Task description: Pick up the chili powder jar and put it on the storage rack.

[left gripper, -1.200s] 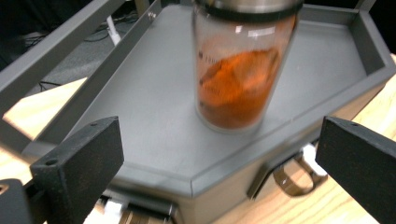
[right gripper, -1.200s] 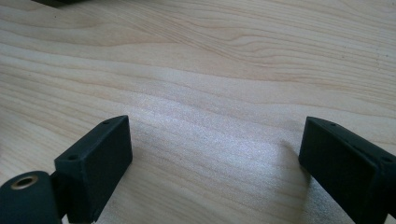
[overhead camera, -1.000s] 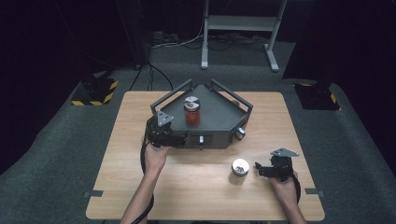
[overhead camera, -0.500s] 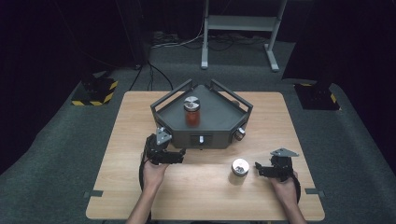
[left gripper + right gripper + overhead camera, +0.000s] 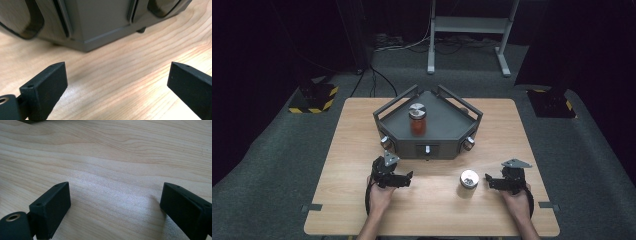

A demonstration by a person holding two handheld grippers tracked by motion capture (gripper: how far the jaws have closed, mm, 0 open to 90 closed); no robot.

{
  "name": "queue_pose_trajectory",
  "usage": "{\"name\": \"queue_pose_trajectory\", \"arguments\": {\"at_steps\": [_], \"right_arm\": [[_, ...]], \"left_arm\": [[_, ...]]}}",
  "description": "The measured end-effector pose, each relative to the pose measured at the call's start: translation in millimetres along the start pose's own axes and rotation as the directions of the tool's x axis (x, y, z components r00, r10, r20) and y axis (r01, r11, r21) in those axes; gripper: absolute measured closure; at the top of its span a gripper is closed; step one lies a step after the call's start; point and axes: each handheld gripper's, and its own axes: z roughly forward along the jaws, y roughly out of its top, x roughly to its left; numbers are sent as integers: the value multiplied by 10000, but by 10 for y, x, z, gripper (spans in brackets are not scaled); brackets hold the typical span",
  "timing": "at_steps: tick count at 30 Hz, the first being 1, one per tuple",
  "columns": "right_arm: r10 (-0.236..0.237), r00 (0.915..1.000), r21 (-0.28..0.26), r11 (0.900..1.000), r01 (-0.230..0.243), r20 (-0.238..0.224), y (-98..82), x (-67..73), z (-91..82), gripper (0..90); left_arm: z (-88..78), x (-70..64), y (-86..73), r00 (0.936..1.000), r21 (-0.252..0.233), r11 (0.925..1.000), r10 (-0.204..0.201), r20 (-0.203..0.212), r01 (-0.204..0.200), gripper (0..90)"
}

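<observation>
Lowered from the dark grey angular fixture (image 5: 428,131), left gripper (image 5: 404,178) now rests near the wooden table's (image 5: 352,150) front edge, jaws spread (empty). Right gripper (image 5: 488,181), likewise spread, lies beside the small silver-lidded jar (image 5: 469,180) at front right; judged next: grasp it.

Small round jar (image 5: 469,182), silver lid, upright on wooden table (image 5: 437,215), just beside right gripper's jaws. Glass jar (image 5: 417,120), red contents, silver lid, upright inside dark grey angular tray (image 5: 447,125).

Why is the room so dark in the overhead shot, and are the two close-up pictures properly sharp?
High view: light falls on the wooden table alone, the floor and background go near black. Left gripper view: the grey box is soft, and pale glare lies on the wood. Right gripper view: the wood grain is crisp, with a bright sheen patch mid-frame.
</observation>
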Motion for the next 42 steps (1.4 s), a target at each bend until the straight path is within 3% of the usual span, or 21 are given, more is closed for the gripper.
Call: {"name": "queue_pose_trajectory", "arguments": {"at_steps": [18, 42], "right_arm": [[0, 10000, -2, 10000, 0, 0, 0, 0, 0, 94], [4, 10000, 1, 10000, -4, 3, 0, 1, 0, 94]], "left_arm": [[203, -78, -83, 9997, 503, 9986, 155, -172, -146, 25], [223, -135, -88, 9988, 524, 9982, 323, -373, -303, 17]]}}
